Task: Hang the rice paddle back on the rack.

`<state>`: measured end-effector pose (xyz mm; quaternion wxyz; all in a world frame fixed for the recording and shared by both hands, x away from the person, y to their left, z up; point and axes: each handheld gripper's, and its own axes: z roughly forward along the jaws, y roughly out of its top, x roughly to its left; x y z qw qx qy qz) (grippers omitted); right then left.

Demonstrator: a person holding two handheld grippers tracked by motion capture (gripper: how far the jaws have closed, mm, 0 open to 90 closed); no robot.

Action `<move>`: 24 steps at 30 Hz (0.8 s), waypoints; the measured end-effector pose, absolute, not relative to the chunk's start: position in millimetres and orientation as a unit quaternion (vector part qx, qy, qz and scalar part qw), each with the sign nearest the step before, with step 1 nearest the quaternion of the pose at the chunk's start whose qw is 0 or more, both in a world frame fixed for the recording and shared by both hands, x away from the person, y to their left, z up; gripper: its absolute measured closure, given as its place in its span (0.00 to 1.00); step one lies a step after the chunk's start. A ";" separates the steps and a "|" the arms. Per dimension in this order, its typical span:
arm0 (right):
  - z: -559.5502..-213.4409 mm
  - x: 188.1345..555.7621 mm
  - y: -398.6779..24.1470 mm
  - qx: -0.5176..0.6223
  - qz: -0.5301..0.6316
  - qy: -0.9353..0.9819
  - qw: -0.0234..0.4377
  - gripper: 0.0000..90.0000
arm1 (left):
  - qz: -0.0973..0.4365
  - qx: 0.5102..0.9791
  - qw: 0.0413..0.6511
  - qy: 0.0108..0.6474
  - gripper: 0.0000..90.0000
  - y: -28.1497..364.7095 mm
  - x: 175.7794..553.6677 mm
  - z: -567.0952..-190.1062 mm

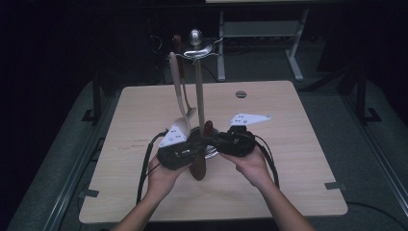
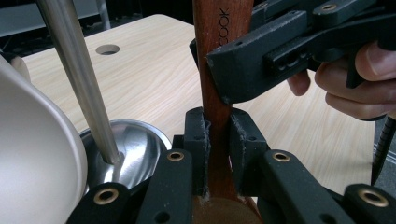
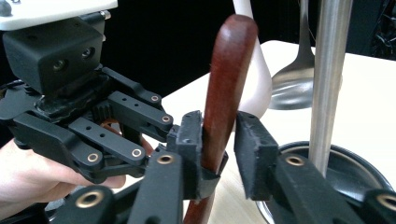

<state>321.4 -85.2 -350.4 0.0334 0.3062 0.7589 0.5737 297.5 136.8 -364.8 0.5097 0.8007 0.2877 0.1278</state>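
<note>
A light wood-grain table (image 1: 144,192) with rounded corners stands on a dark floor (image 1: 57,159); its top is pale and mostly bare; a small round hole (image 1: 241,94) sits in the top toward twelve o'clock, slightly to the one o'clock side; near the centre of the table rests a utensil stand (image 1: 198,96), its shiny round metal base (image 2: 135,149) sitting directly on the wood and a slim metal pole rising upright from the middle of that base; faint dark marks (image 1: 137,142) show on the top toward nine o'clock of the stand.
</note>
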 end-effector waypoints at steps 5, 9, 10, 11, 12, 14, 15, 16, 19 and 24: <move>-350.6 320.6 -84.9 0.307 0.571 0.761 0.033 0.84 | 0.122 0.803 0.509 0.285 0.87 136.2 298.8 -367.0; -352.0 319.7 -83.8 0.299 0.566 0.767 0.038 0.85 | 0.107 0.809 0.504 0.283 0.84 137.2 301.4 -368.8; -352.3 319.3 -84.0 0.297 0.568 0.766 0.040 0.86 | 0.103 0.810 0.503 0.283 0.79 137.6 302.4 -369.9; -352.0 318.8 -84.6 0.293 0.571 0.766 0.043 0.86 | 0.101 0.812 0.501 0.281 0.74 138.3 303.1 -370.8; -351.6 318.6 -85.1 0.293 0.571 0.765 0.046 0.86 | 0.095 0.814 0.500 0.280 0.71 139.1 303.5 -372.6; -350.9 319.5 -87.9 0.286 0.573 0.767 0.043 0.86 | 0.088 0.820 0.494 0.277 0.65 140.6 302.9 -374.3; -350.9 319.9 -89.0 0.285 0.573 0.767 0.045 0.86 | 0.087 0.823 0.490 0.274 0.63 142.5 302.1 -374.9; -350.9 320.0 -90.6 0.284 0.574 0.767 0.044 0.86 | 0.083 0.824 0.488 0.275 0.61 144.1 301.3 -374.9; -351.8 320.7 -93.9 0.279 0.572 0.770 0.050 0.86 | 0.074 0.830 0.481 0.272 0.55 150.5 300.8 -374.7; -352.5 320.1 -98.9 0.270 0.569 0.774 0.059 0.86 | 0.064 0.844 0.462 0.267 0.46 168.3 297.1 -375.7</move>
